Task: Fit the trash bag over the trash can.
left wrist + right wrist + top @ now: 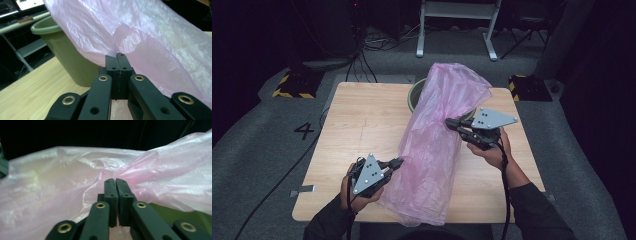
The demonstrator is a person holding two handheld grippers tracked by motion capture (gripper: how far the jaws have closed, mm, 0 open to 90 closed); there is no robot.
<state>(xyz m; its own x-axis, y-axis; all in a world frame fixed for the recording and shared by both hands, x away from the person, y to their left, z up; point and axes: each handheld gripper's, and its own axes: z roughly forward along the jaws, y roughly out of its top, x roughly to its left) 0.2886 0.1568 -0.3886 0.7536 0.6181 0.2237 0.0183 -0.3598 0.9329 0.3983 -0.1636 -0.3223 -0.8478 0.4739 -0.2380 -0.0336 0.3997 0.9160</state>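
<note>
**Pink liner held at two edges over the green bin**

A wooden table (362,130) is seen beneath both grippers, carrying everything else. Across it, from the near edge toward the far side, a large pink plastic bag (437,150) is stretched; its far end is draped over a green waste bin (67,62), which stands just beyond the right gripper and well ahead of the left one. Only a part of the bin's rim is left uncovered.

The bag is judged to be very light, thin and limp: it is creased, translucent and sagging between the two holds, so it can be expected to slip, billow and tear if pulled hard. No stiffness is offered anywhere; a hold is best taken on a gathered fold near the open hem, where several layers can be bunched together.

The left gripper (398,162) is seen at the bag's near left edge, with its jaws pressed together on a tuck of film, the plastic puckering directly at the tips in the left gripper view. The right gripper (451,122) is held higher up at the bag's right edge, beside the bin; its jaws are nearly together, a thin slit being left between them, and a pleat of film is pinched at the tips in the right gripper view.

As a judgement, the bag is being spread for fitting into the bin.
</note>
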